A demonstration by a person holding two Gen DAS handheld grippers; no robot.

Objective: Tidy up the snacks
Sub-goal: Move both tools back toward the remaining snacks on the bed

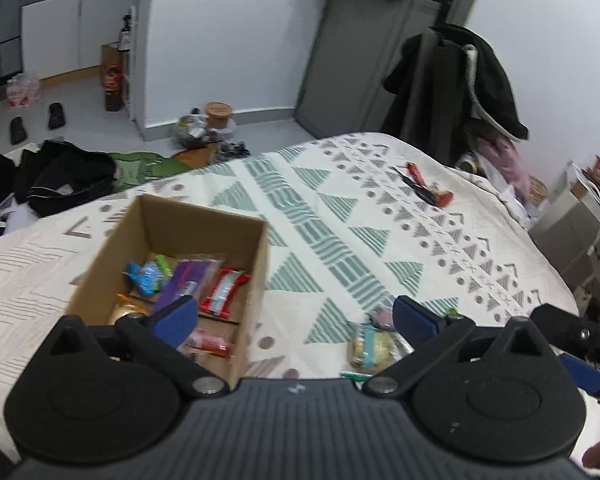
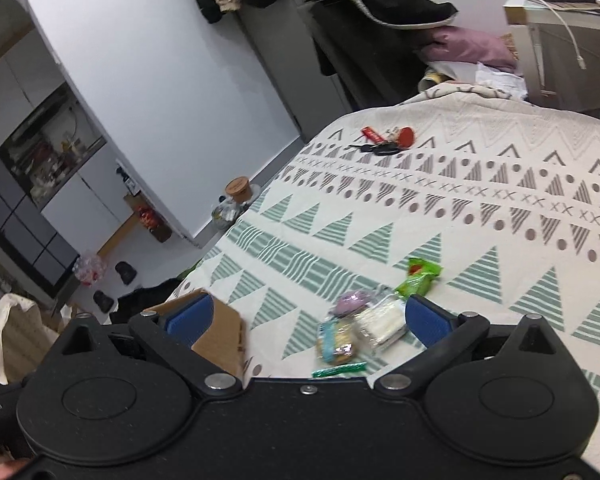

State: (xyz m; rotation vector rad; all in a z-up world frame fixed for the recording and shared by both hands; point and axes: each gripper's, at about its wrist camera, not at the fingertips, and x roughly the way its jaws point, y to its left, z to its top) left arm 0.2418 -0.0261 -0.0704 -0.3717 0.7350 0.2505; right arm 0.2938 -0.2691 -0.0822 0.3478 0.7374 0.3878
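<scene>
A brown cardboard box (image 1: pixel 204 216) stands on the patterned bedspread and holds several snack packets, among them a red-and-white one (image 1: pixel 222 292), a purple one (image 1: pixel 184 280) and a blue one (image 1: pixel 144 276). My left gripper (image 1: pixel 296 316) is open and empty, its left finger over the box. Loose snacks lie to the box's right: a cracker pack (image 2: pixel 336 344), a white pack (image 2: pixel 382 320), a purple one (image 2: pixel 352 302), a green packet (image 2: pixel 418 278) and a thin green stick (image 2: pixel 340 370). My right gripper (image 2: pixel 308 316) is open and empty above them. The box corner (image 2: pixel 220 336) shows at its left.
Keys with red tags (image 2: pixel 384 140) lie far across the bed; they also show in the left wrist view (image 1: pixel 424 188). Clothes (image 1: pixel 60 176) and jars (image 1: pixel 216 124) sit on the floor past the bed edge. A coat rack (image 1: pixel 456 88) and a desk (image 2: pixel 564 40) stand at the right.
</scene>
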